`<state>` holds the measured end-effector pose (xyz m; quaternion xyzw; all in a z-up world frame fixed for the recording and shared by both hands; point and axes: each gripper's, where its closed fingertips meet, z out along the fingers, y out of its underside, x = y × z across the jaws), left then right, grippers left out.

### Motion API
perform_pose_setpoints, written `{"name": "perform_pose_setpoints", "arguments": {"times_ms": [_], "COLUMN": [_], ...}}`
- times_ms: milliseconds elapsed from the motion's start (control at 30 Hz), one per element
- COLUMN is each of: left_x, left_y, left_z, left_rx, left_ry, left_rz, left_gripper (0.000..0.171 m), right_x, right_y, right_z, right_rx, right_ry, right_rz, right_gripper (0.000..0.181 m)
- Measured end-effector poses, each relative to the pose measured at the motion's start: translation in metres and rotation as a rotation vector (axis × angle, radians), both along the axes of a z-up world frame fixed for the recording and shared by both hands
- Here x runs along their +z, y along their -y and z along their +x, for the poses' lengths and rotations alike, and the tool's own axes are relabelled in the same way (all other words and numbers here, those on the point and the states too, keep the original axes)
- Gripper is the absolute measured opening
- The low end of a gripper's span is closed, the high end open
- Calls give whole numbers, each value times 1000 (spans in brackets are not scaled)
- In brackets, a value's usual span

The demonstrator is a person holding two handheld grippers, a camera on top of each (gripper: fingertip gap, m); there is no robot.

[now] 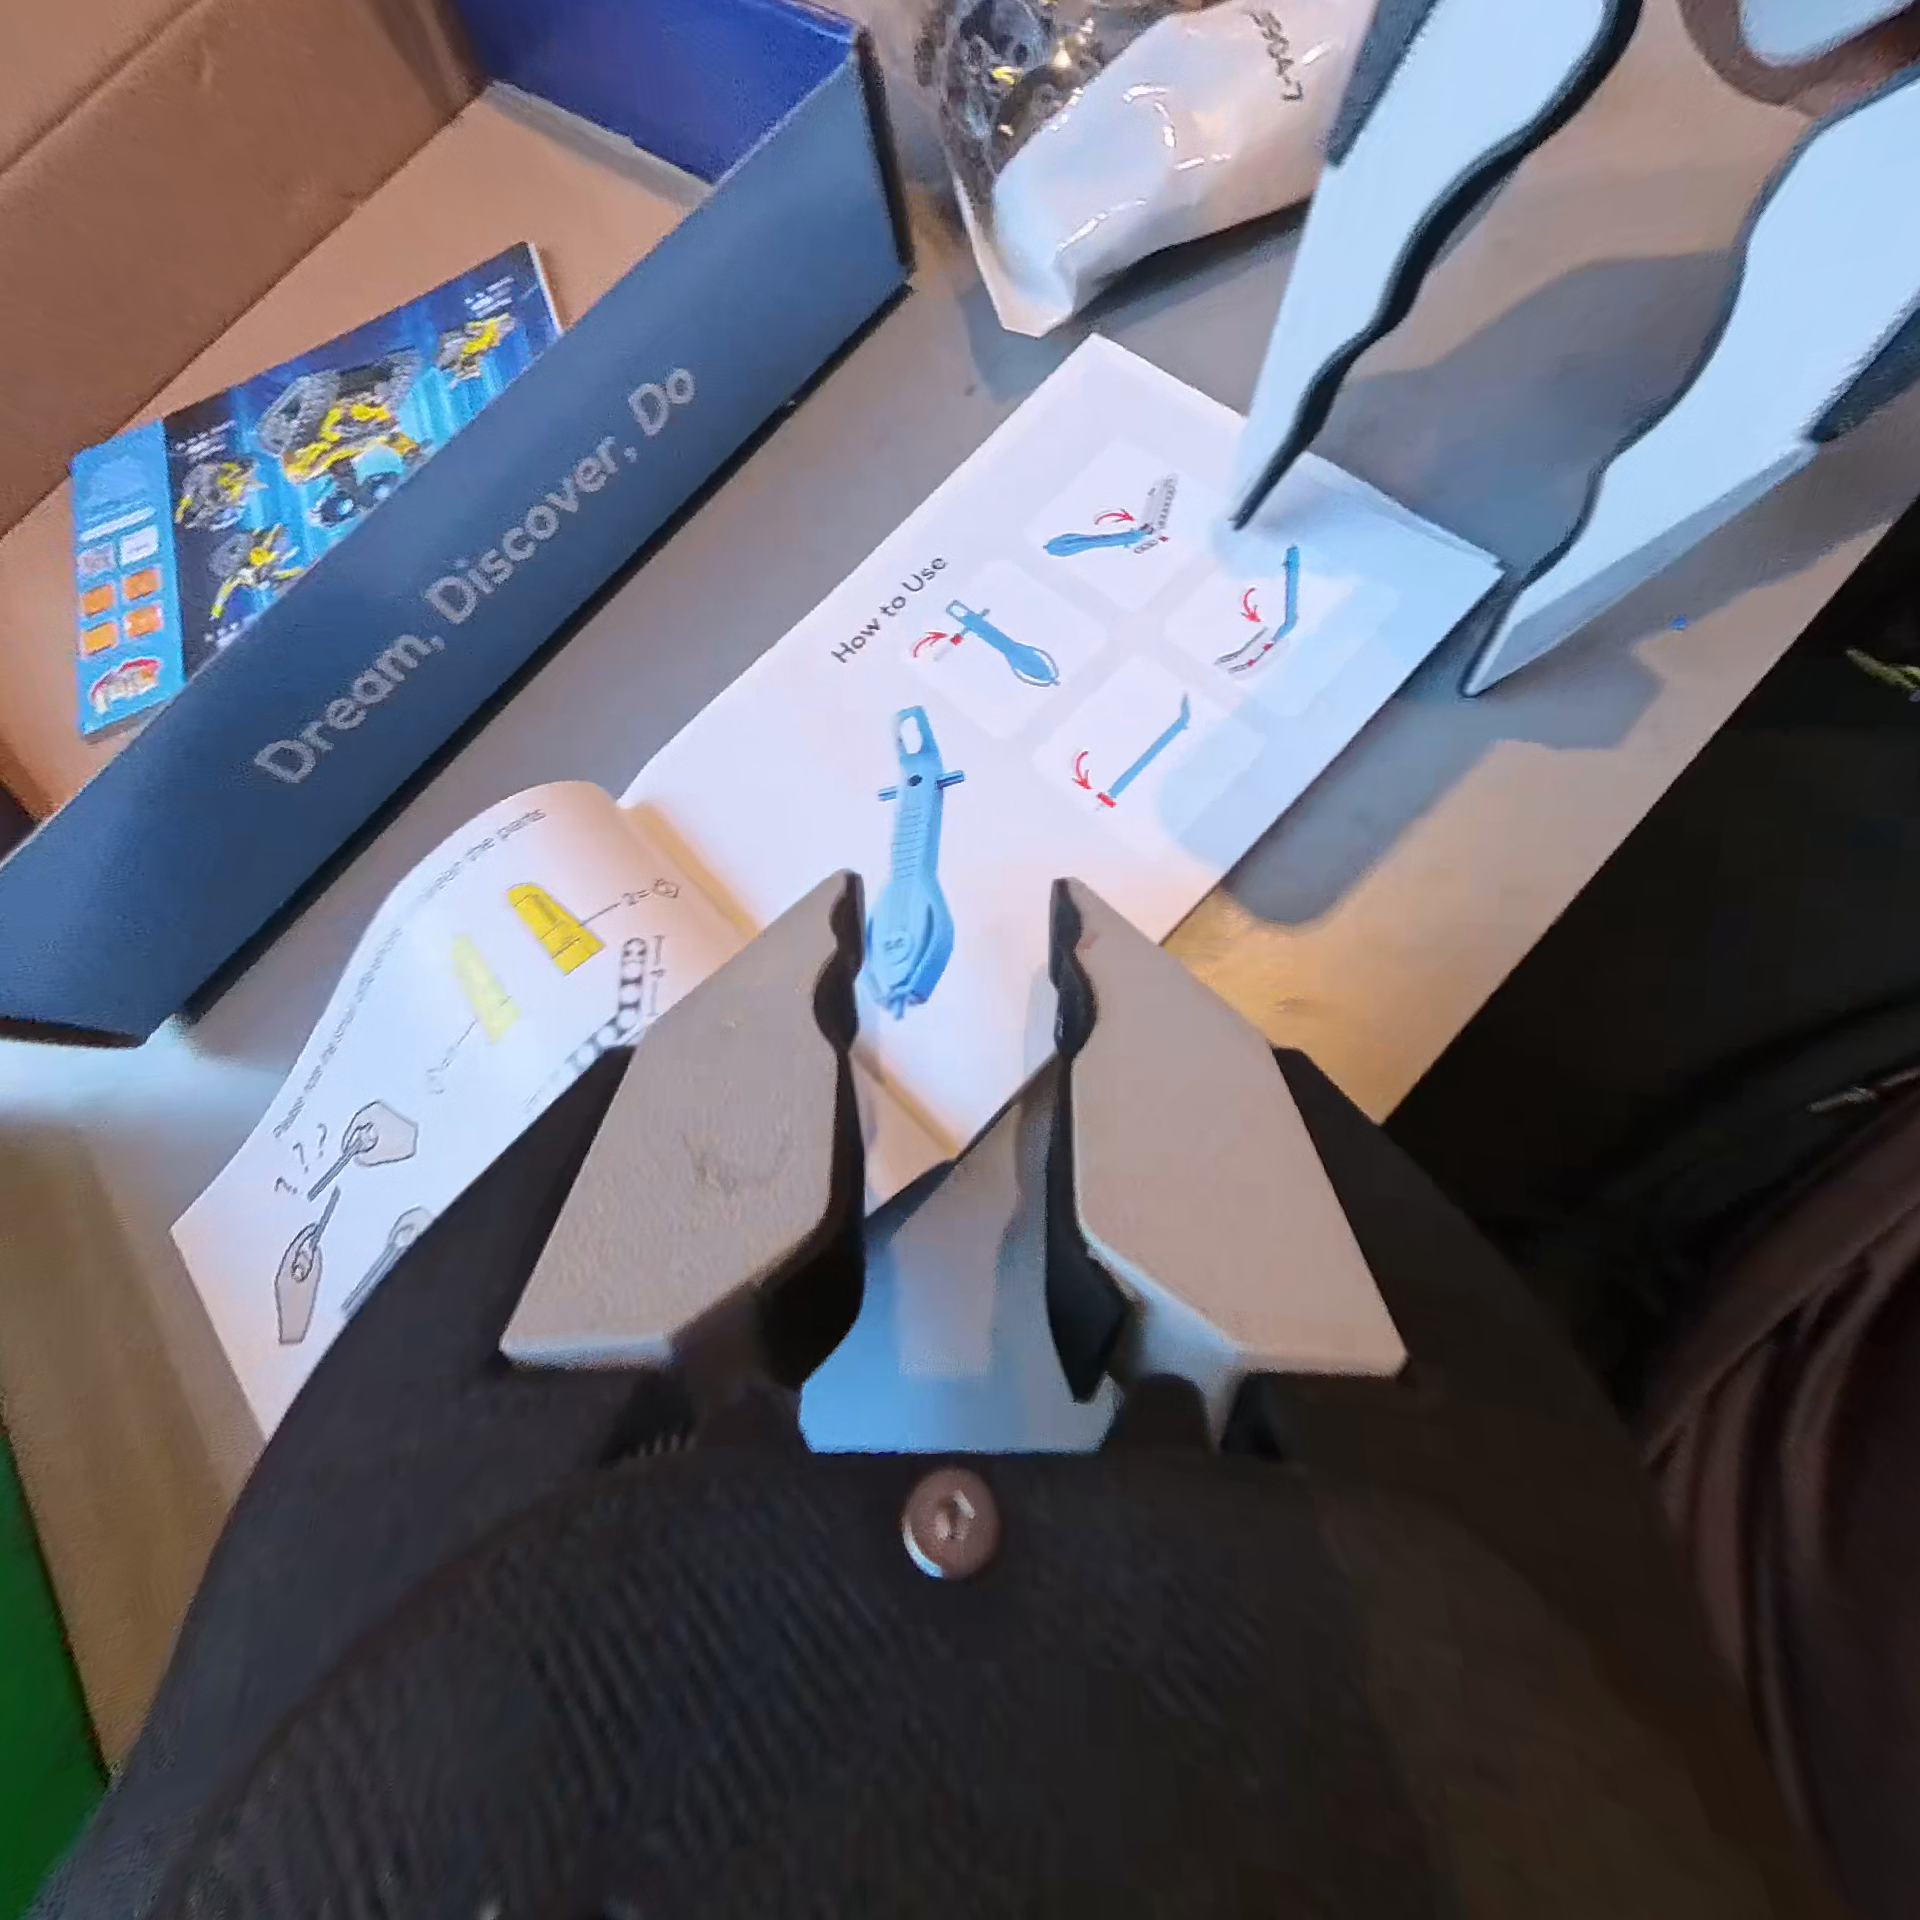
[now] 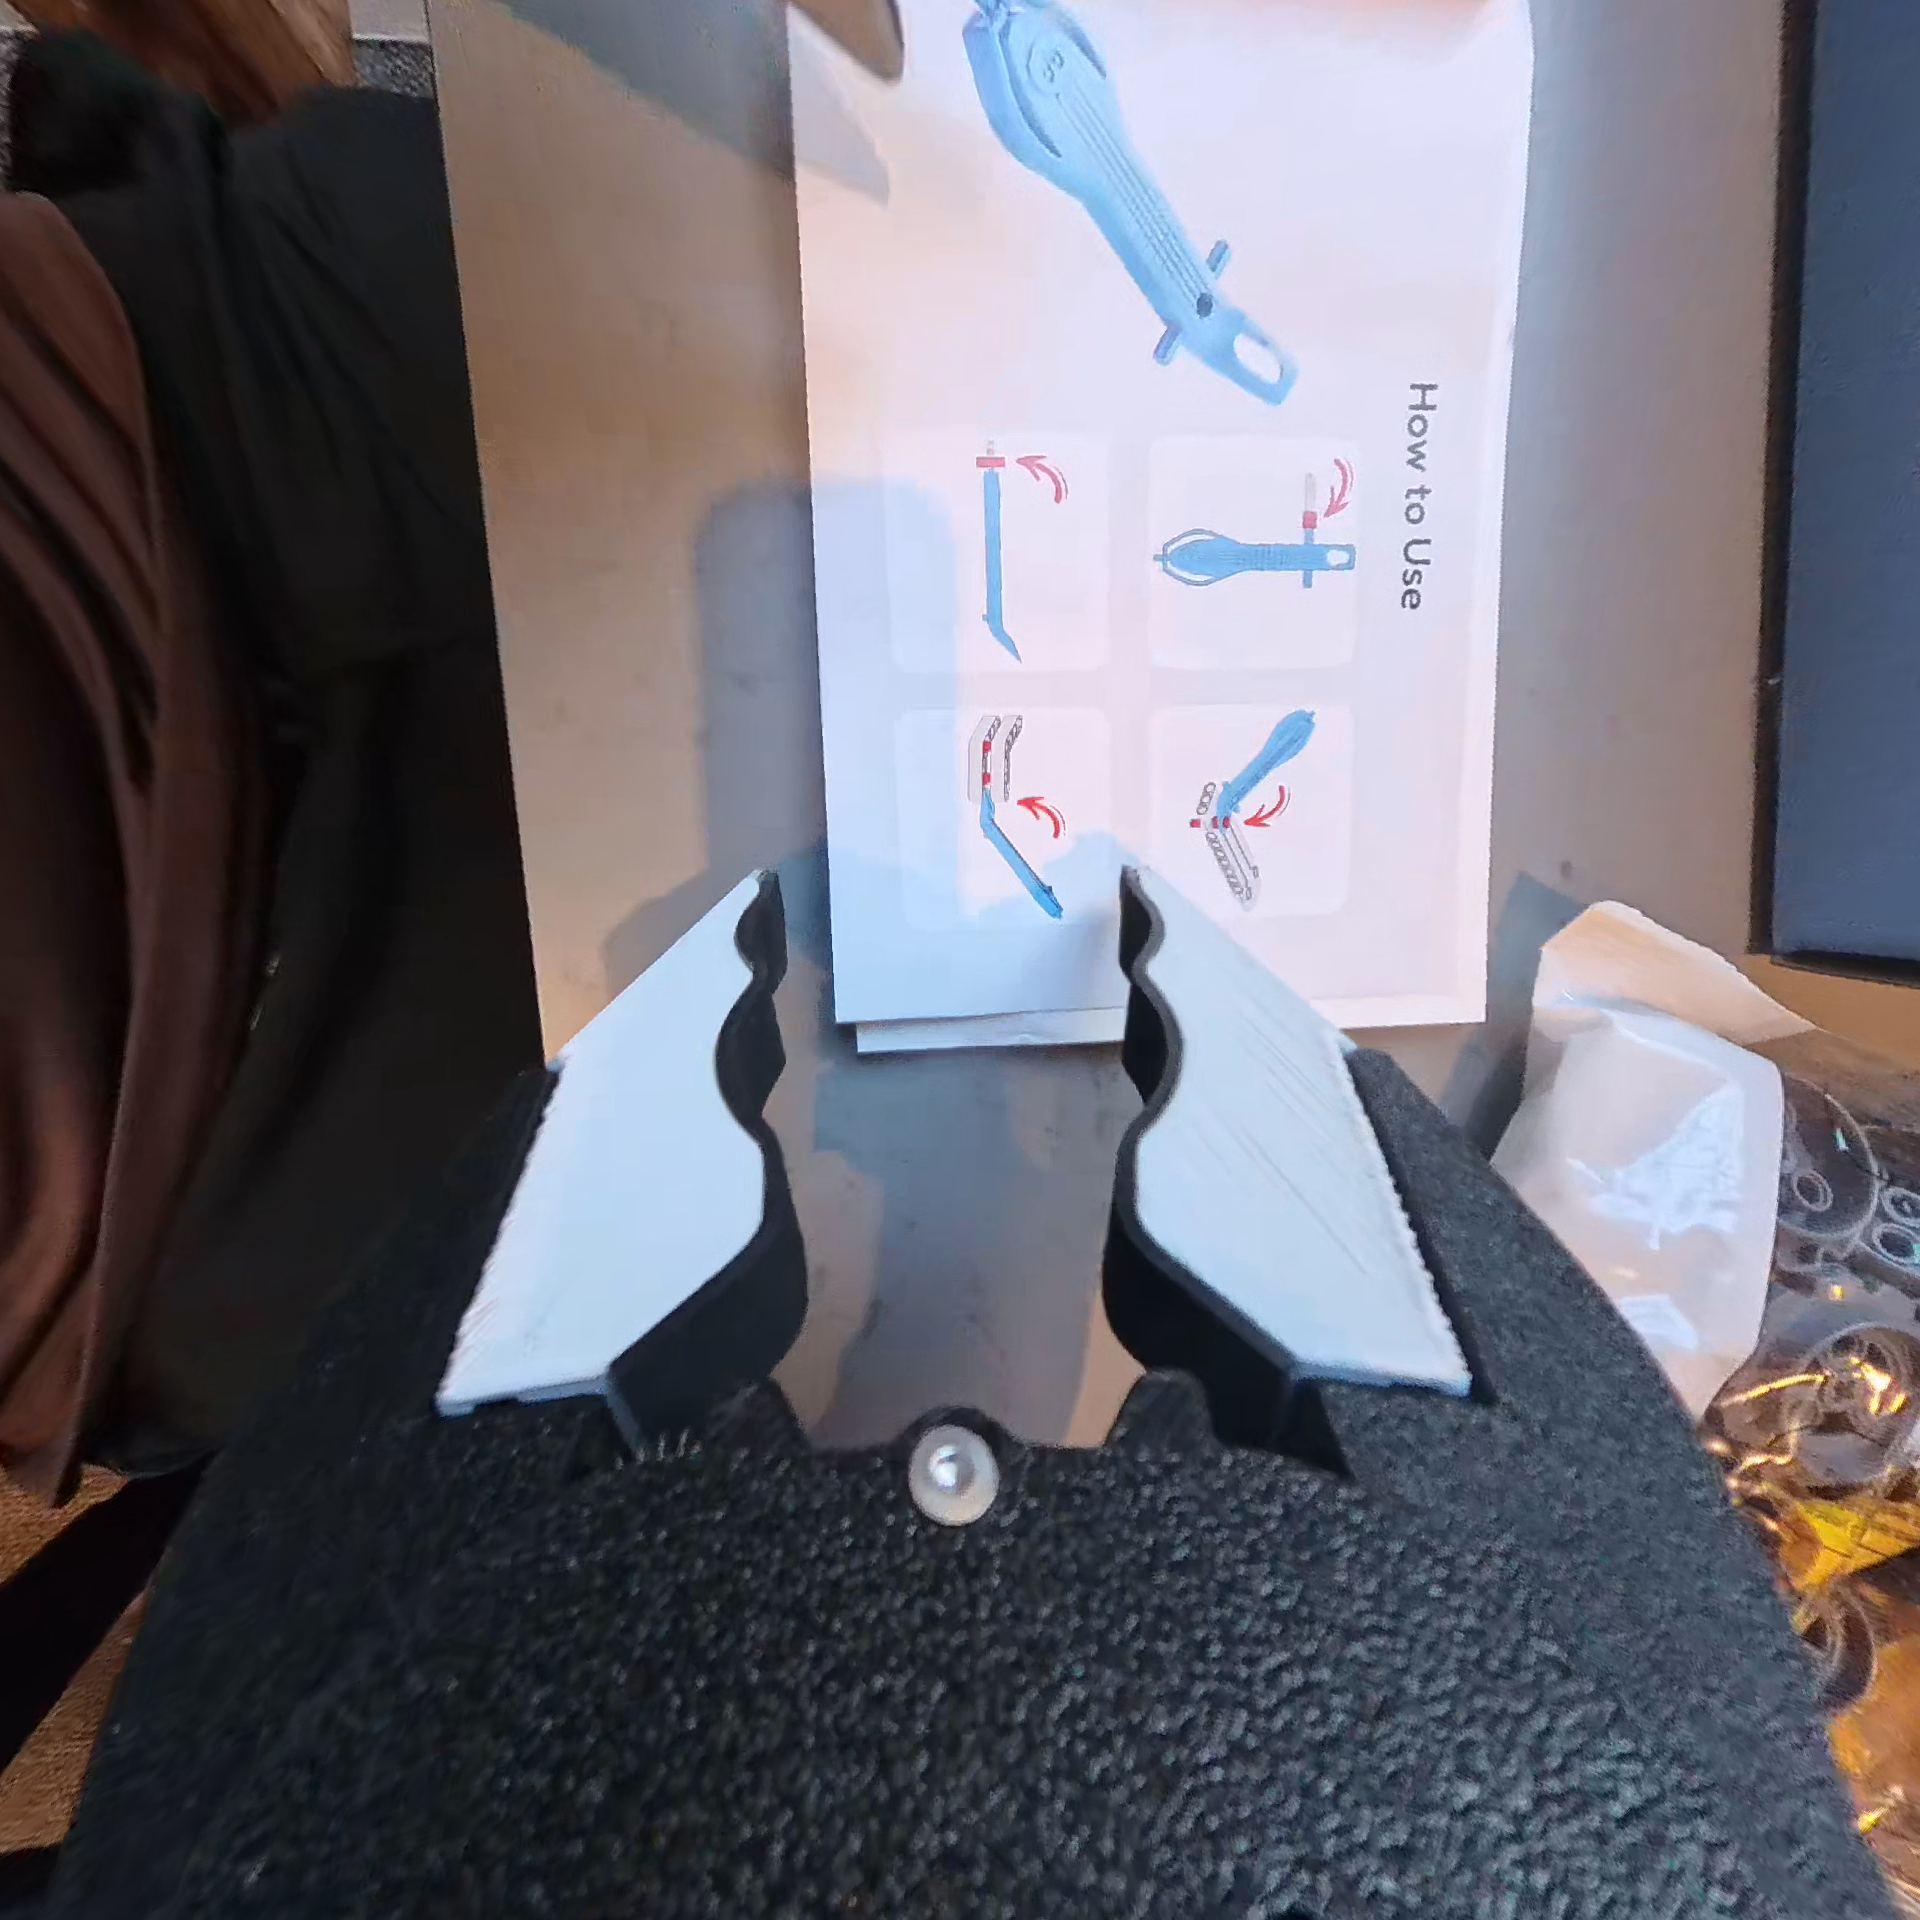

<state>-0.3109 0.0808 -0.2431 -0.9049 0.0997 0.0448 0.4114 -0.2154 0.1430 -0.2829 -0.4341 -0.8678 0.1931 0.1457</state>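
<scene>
Landmark: open instruction booklet [image 1: 1039, 748] | left gripper [image 1: 956, 894] hovered over its spine end, jaws apart, empty | right gripper [image 2: 945, 883] at opposite short edge, jaws apart, empty | long axis ran between grippers.

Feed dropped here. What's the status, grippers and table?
Left gripper open over the booklet. Right gripper open at its far edge. Parts bag beside.

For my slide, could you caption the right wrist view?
Open right gripper poised over the near edge of an open instruction booklet on a grey table.
</scene>
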Motion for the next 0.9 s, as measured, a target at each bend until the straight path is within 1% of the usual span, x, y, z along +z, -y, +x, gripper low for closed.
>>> {"name": "perform_pose_setpoints", "arguments": {"times_ms": [133,233,467,533,633,667,733,900], "left_x": [5,4,0,-2,-3,-5,-8,-23], "left_y": [3,5,8,8,5,3,-1,-11], "left_z": [-11,-17,-15,-10,5,10,22,41], "left_rx": [30,44,39,25,-21,-39,-76,-142], "left_ry": [37,27,8,9,34,39,32,-61], "left_rz": [13,8,-6,-13,-12,-11,-15,-43], "left_gripper": [33,32,32,32,33,33,34,35], "right_x": [1,2,14,16,20,22,28,40], "right_y": [-5,-9,-6,-4,1,1,-1,-2], "right_z": [0,0,0,1,2,1,-1,-5], "right_rx": [-25,-41,-32,-16,4,4,-9,-40], "right_ry": [-6,-6,-26,-26,-29,-34,-54,-91], "right_rz": [-15,-29,-88,-97,-112,-118,-124,-180], "right_gripper": [56,54,43,34,12,2,1,1]}}
